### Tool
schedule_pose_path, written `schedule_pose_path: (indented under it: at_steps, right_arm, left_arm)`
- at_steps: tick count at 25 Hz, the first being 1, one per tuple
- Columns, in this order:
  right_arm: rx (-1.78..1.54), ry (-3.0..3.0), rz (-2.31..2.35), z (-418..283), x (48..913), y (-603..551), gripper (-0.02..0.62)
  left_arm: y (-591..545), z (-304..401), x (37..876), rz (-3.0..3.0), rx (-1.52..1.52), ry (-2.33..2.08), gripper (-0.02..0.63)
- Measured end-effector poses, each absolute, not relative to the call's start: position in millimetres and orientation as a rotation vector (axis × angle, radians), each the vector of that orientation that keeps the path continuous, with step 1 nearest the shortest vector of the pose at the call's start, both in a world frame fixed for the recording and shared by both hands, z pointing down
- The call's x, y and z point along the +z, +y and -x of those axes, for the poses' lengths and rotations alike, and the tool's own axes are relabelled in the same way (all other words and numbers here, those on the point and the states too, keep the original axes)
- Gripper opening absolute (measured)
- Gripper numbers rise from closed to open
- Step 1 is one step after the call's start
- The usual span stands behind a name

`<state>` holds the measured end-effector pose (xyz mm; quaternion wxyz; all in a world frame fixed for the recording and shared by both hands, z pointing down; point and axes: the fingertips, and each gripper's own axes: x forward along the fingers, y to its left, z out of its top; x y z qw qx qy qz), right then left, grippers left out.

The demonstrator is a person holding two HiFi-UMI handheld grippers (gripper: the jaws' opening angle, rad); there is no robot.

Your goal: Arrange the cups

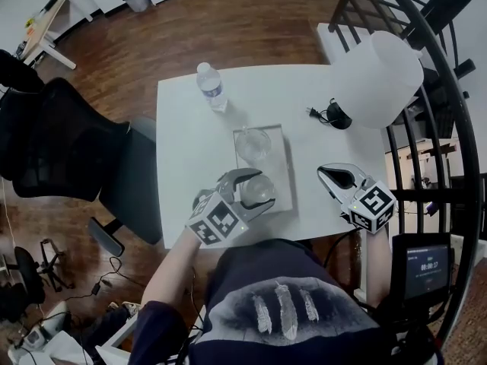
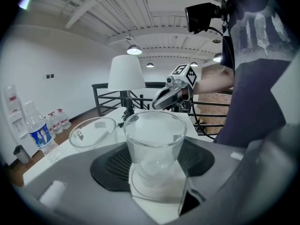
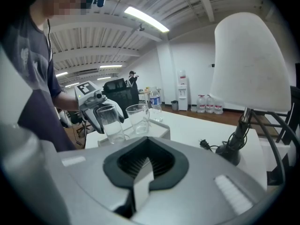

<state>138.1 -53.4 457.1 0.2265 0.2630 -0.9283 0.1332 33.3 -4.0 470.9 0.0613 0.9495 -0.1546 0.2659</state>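
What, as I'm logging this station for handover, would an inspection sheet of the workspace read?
Surface: white table, no spills seen.
Job's things: tray with two clear cups, upright and apart: far cup inside it, near cup at its near end.
Clutter: water bottle upright at the far left; lamp at the far right.
Grippers: left gripper shut on the near cup; right gripper shut, empty, right of the tray.
Cables: lamp cord with its plug loose on the table.
Surroundings: office chair left, railing right, wooden floor.

Right gripper (image 3: 140,179) jaws together, empty; left gripper (image 3: 107,117) around cup (image 3: 112,124) at tray (image 3: 158,132); second cup (image 3: 138,117) beside
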Motion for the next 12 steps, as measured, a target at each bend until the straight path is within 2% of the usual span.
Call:
schedule_pose_path:
  at_steps: [3,9,12]
  right_arm:
    - [0.369,-2.556,-0.718,-135.7,458.0,-53.1,0.003]
    - [0.375,-2.552,-0.724,-136.1,458.6,-53.0,0.002]
    - [0.378,-2.546,-0.729,-136.4,460.1,-52.4,0.002]
  left_arm:
    - [-5.5,-32.9,470.6,-2.854,0.775,-0.479,0.291]
    - [-6.9,-26.9,444.3,-2.809,0.577,-0.502,0.408]
    - [-7.8,-14.1,410.8,-2.815,0.392,-0.543,0.419]
